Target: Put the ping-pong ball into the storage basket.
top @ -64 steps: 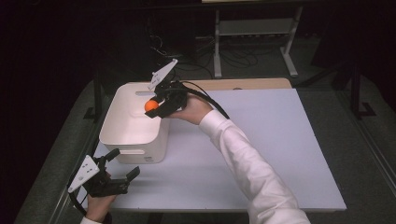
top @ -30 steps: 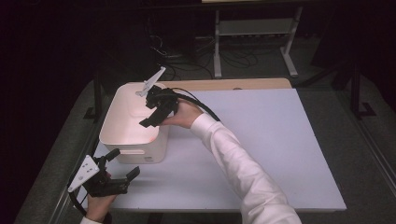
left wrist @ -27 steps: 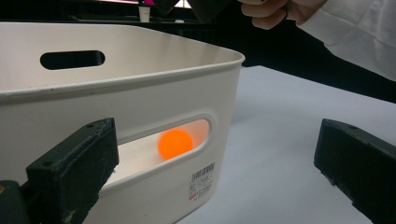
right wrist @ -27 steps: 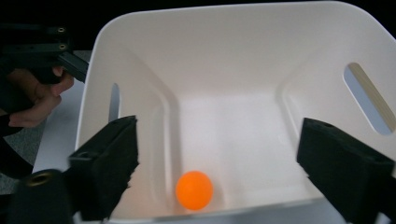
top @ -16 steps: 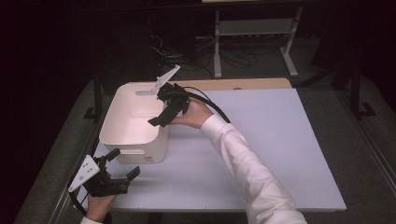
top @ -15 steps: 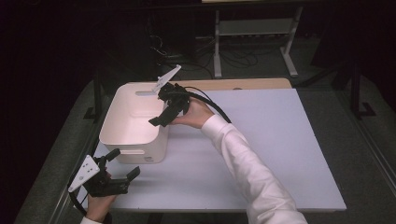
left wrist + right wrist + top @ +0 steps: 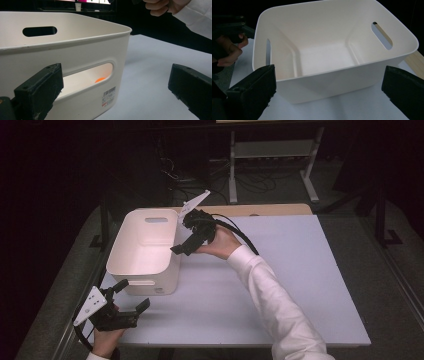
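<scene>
Right tongs (image 7: 181, 249) spread and empty beside the bin (image 7: 145, 251) rim, jaws just opened, nothing between. Orange ball (image 7: 100, 80) lies inside bin, likely dropped there. Left tongs (image 7: 131, 296) spread, idle on worktop (image 7: 300, 280) near bin front.

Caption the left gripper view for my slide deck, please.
Open left gripper faces the white bin; an orange ball shows through its handle slot.

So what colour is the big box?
Creamy white box, clearest in the right gripper view.
</scene>
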